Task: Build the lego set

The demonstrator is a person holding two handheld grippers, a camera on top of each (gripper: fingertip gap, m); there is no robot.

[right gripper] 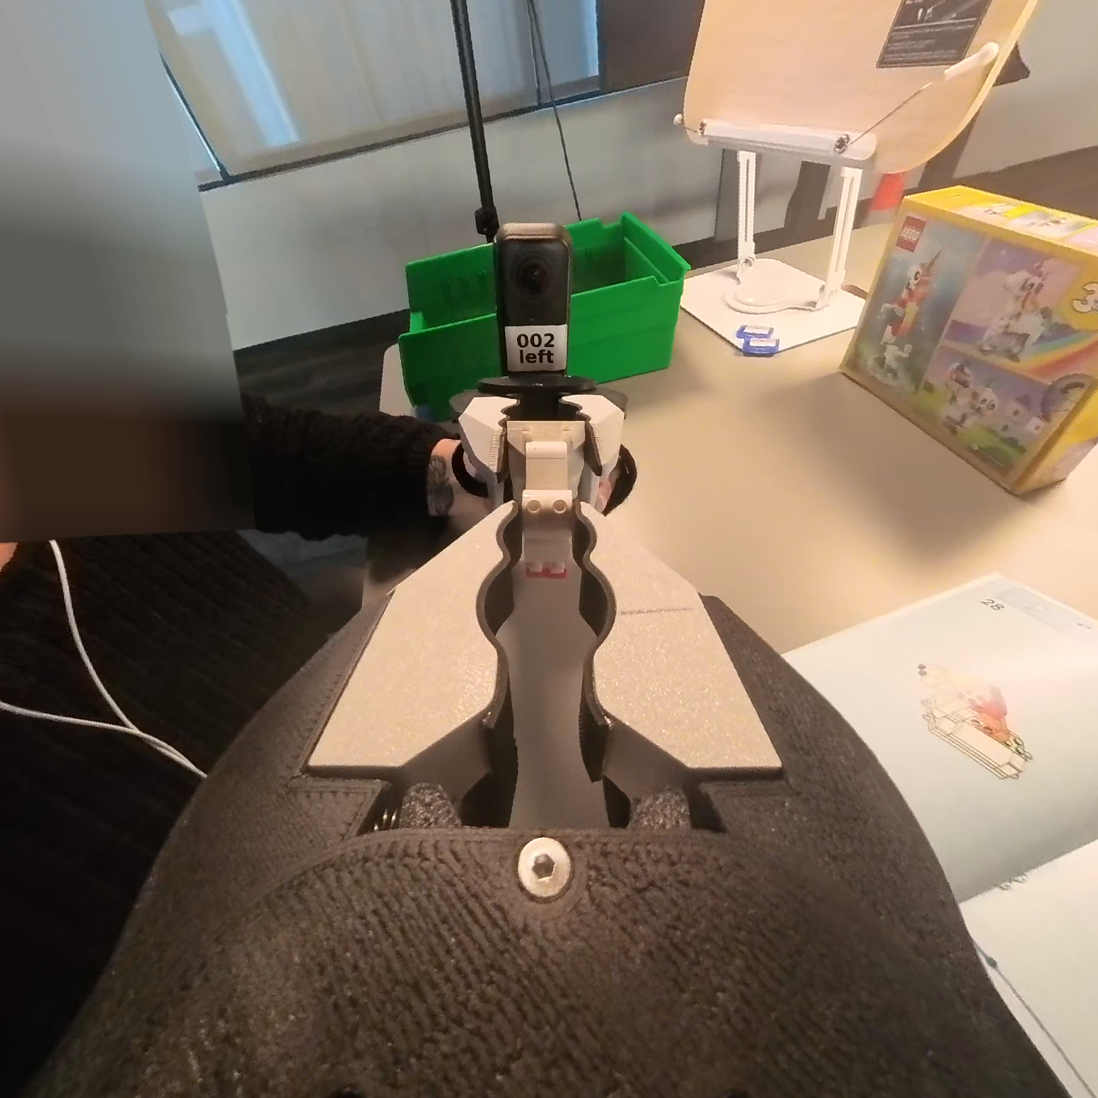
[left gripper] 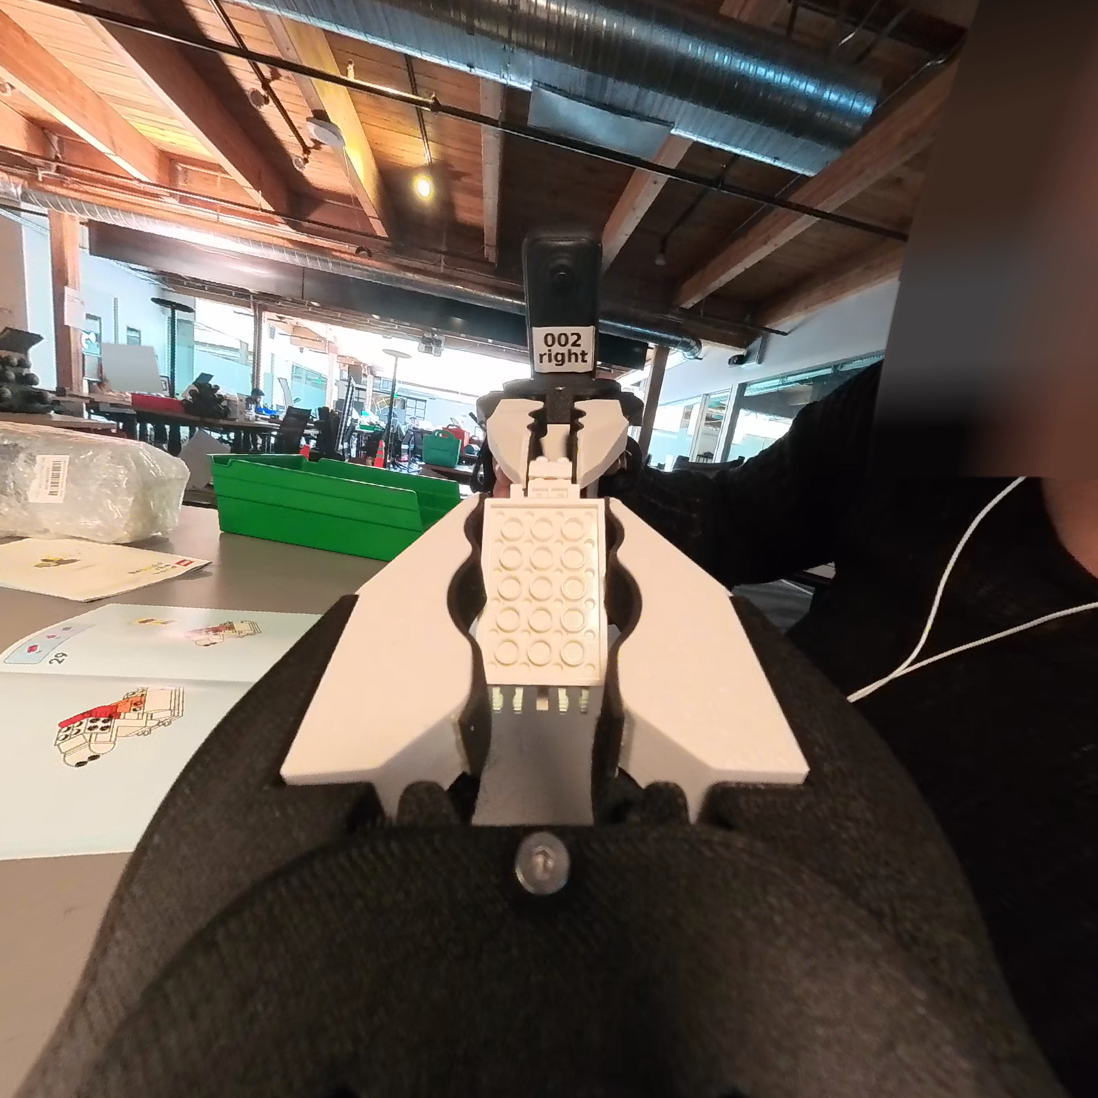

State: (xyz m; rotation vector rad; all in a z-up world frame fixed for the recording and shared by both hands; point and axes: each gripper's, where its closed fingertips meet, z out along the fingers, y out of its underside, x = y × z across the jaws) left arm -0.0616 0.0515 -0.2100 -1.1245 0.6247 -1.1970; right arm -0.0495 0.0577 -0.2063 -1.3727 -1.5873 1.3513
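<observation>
My left gripper (left gripper: 543, 505) is shut on a white lego plate assembly (left gripper: 540, 588), studs up, held between its white fingers above the table. My right gripper (right gripper: 542, 512) faces it head-on and is shut on a small white lego piece (right gripper: 543, 523) with a red part (right gripper: 543, 571) behind it. The small piece meets the far end of the assembly (right gripper: 543, 466); I cannot tell whether they are pressed together. The right gripper also shows in the left wrist view (left gripper: 551, 460), and the left gripper in the right wrist view (right gripper: 540, 442).
An open instruction booklet (left gripper: 119, 713) (right gripper: 950, 742) lies on the grey table. A green bin (left gripper: 321, 505) (right gripper: 624, 309) stands behind. A lego box (right gripper: 980, 338) and a white stand (right gripper: 772, 208) stand at right. A plastic bag (left gripper: 77, 481) lies at left. A person's dark sleeve (right gripper: 333, 469) is close by. The grippers are tip to tip, or close to it.
</observation>
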